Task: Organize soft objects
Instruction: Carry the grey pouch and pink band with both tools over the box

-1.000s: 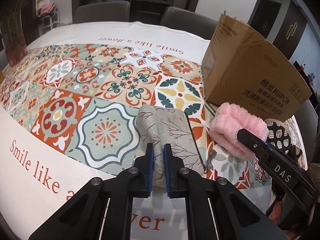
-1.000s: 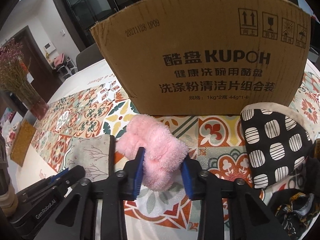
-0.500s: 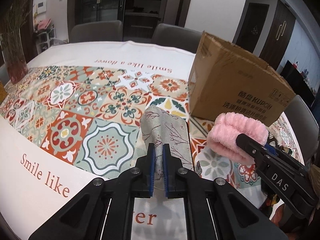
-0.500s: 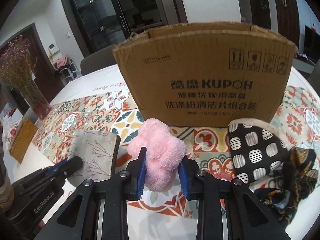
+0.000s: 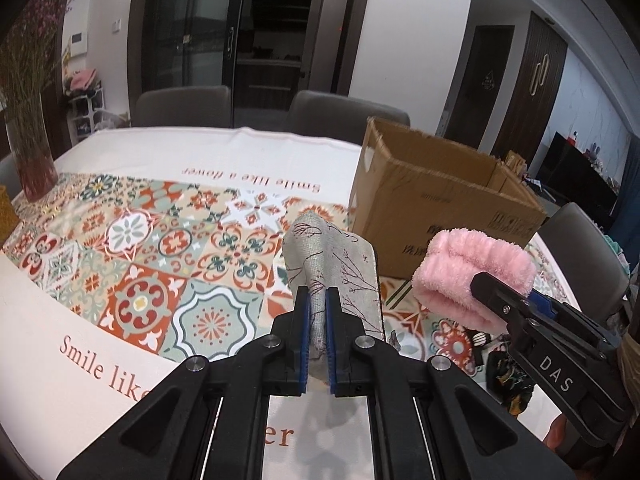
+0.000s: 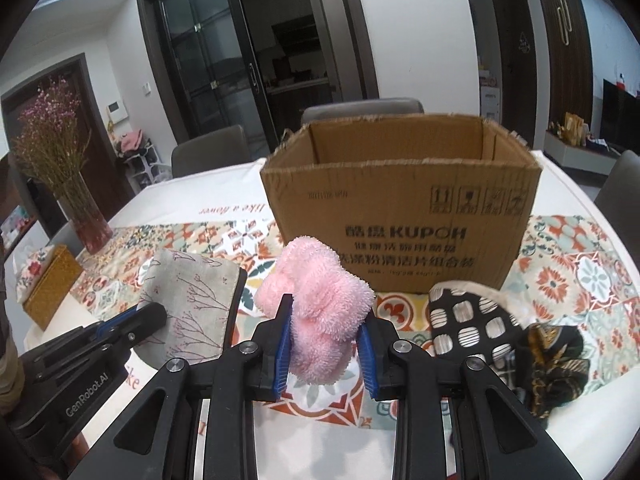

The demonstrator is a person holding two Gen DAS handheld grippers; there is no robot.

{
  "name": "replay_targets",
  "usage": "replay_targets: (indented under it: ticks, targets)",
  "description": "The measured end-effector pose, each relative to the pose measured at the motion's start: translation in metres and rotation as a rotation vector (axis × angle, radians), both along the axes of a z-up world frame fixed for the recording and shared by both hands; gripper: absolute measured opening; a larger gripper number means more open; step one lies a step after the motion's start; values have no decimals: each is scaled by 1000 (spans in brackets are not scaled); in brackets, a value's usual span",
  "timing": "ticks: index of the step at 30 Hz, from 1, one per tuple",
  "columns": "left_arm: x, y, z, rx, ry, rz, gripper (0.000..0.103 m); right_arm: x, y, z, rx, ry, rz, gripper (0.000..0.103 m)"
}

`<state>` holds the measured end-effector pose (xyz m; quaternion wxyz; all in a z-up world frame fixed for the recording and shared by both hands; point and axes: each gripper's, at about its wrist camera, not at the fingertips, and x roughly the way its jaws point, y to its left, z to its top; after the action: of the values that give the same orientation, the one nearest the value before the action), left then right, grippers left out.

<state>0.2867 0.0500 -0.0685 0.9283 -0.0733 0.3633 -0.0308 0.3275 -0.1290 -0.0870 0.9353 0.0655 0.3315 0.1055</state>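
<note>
The left gripper (image 5: 316, 312) has its blue fingers (image 5: 305, 320) pinched tight on a fold of the grey linen pouch (image 5: 336, 264), printed with dark twigs — the pouch hangs clear above the desk (image 5: 100, 392) and its tiled floral cloth. From the right wrist view, that pouch sits at about 9 o'clock of the pink fluffy cloth (image 6: 320, 312), which the right gripper (image 6: 325, 344) clamps between its fingers (image 6: 282, 344), the plush bulging above them. The open cardboard box (image 6: 400, 208) stands at 12 o'clock, just beyond the pink bundle. At 3 o'clock a black-and-white patterned pouch (image 6: 468, 324) lies on the desk, touching a dark scarf (image 6: 552, 364) — both near the box.
</note>
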Motion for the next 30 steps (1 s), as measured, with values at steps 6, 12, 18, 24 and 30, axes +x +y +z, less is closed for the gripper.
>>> replay_targets:
  ticks: [6,12,18,24,30]
  targets:
    - [-6,-8,22,5,-60,-17,8,-11,-9,21,2,-53,-21,30]
    - [-9,-15,41,-1,-113,-38,8,-17,-17,42,1,-105,-49,30]
    - [-7,-24,58,7,-162,-54,8,-18,-26,59,0,-155,-79,30]
    - [-1,-33,76,6,-208,-74,8,-17,-33,75,6,-193,-100,30]
    - [8,-45,91,5,-251,-91,8,-14,-43,89,4,-232,-131,30]
